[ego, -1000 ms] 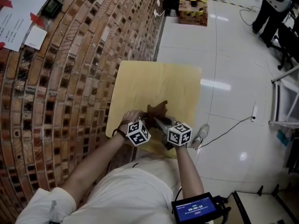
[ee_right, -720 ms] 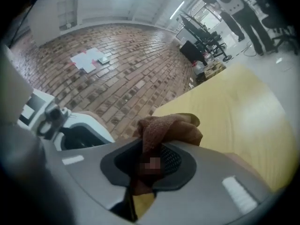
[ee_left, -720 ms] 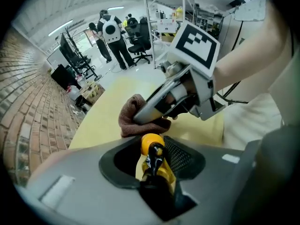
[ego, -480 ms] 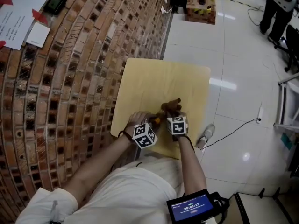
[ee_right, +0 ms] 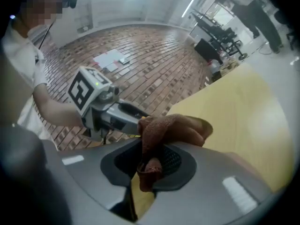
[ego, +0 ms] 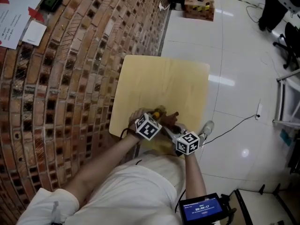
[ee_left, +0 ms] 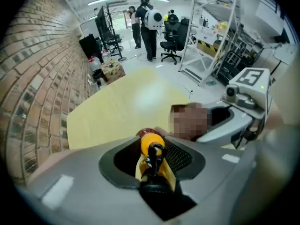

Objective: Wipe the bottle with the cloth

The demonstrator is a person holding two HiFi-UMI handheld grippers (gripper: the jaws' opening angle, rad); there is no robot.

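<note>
A small yellow bottle [ee_left: 151, 143] with a black neck sits between the jaws of my left gripper [ee_left: 153, 159], which is shut on it. In the head view the bottle [ego: 157, 112] is held over the near part of the yellow table [ego: 159, 81], just beyond the left gripper [ego: 155, 118]. My right gripper [ee_right: 152, 161] is shut on a brown cloth [ee_right: 171, 128], whose bunched end sticks out past the jaws. From above, the cloth [ego: 171, 118] lies against the bottle's right side, with the right gripper [ego: 175, 129] behind it.
A brick wall [ego: 61, 78] runs along the table's left side. White tiled floor [ego: 234, 55] lies to the right, with a cable [ego: 234, 125] across it. People and office chairs [ee_left: 154, 32] stand far behind. The table's far half is bare wood.
My right gripper has drawn back toward the table's near edge and to the right with the cloth. The left gripper with the bottle has shifted slightly away from me.
</note>
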